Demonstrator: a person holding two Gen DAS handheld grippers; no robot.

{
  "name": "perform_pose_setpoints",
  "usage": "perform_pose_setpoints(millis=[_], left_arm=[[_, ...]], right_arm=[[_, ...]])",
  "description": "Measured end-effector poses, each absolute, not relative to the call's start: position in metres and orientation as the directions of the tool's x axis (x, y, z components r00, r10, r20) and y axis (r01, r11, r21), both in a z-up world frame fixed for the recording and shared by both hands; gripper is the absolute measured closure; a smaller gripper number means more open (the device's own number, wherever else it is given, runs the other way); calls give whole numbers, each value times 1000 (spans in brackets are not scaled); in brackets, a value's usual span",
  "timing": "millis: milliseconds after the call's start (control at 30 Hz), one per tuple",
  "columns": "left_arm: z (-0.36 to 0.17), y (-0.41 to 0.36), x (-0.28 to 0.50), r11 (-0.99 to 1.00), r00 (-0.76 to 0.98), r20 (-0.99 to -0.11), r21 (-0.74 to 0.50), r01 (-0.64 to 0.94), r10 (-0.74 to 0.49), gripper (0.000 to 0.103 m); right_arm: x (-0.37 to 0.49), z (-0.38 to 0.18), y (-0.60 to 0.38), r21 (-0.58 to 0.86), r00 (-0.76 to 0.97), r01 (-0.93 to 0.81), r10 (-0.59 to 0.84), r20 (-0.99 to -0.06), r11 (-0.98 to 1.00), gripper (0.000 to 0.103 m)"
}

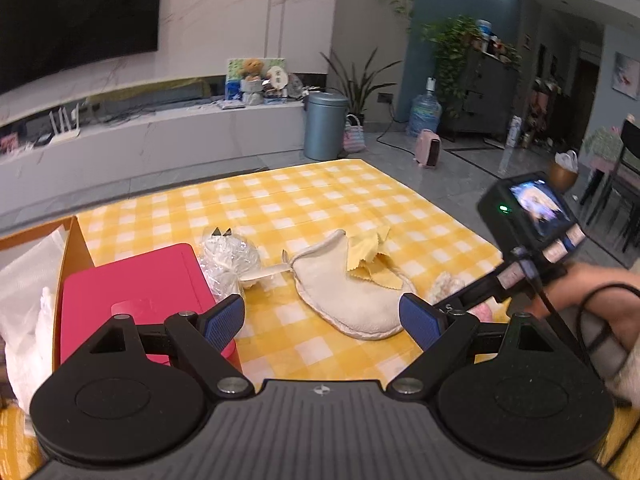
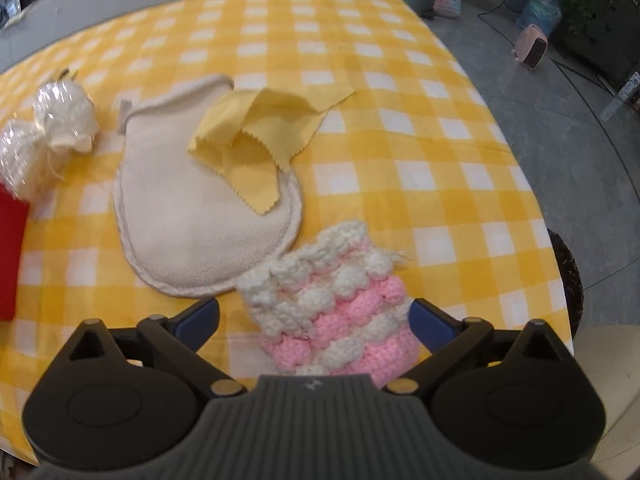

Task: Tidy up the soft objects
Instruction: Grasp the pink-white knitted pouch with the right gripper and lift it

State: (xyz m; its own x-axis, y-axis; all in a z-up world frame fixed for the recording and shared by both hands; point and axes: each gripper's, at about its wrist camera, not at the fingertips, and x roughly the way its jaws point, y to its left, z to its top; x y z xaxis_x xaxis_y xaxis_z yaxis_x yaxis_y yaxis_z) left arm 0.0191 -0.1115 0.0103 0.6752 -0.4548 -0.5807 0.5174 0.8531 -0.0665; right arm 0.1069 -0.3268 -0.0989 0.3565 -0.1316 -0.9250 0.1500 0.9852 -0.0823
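A cream fleece mitt [image 1: 352, 292] [image 2: 200, 208] lies on the yellow checked tablecloth [image 1: 300, 200] [image 2: 400, 140], with a crumpled yellow cloth [image 1: 372, 252] [image 2: 260, 136] on its far end. A pink and white crochet piece [image 2: 332, 304] [image 1: 448, 284] lies near the front edge. A white soft toy in clear wrap [image 1: 228, 260] [image 2: 52, 120] lies to the left. My left gripper [image 1: 322, 320] is open and empty above the mitt's near side. My right gripper [image 2: 314, 320] is open, its jaws on either side of the crochet piece without closing on it.
A red lidded box [image 1: 136, 292] [image 2: 10, 248] sits at the left, beside an orange cardboard box [image 1: 68, 248] holding white plastic bags [image 1: 28, 308]. The table's right edge drops to a grey floor [image 2: 560, 140] with a pink heater [image 2: 530, 46].
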Motion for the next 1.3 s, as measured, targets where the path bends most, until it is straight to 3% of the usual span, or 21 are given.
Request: perform_pose_setpoints(millis=[233,333,500,800,1033,1200,1300], left_arm=[[5,-114,22,854,659,-603,-73,516,-450,1],[4,-110,26,864,654,-614,-96,495,-443,1],[5,-104,26,871,663,-612,-93,482,-432,1],[12,-99,22,874,674,-608,-74,480,-421,1],[11,-115,23,893,648,-668,-56,446,-366,1],[16,-148,29,931,677,-687,2,364,-263,1],[20,-171,38,909,661,-699,38,414,-272,1]], right_arm=[[110,-102,-334,-81,332,180,-138,-933,980,5],[110,-103,-338,-118,318,210,-182,-930,970,22],[104,-97,-344,-105,342,240,-185,-921,965,38],[88,-72,-355,19,456,273,-112,-883,962,74],[84,-58,-361,116,530,268,-45,-847,956,74],[80,-49,-362,146,569,247,-21,-822,958,74],[75,-44,-369,158,591,268,-32,-806,950,74]])
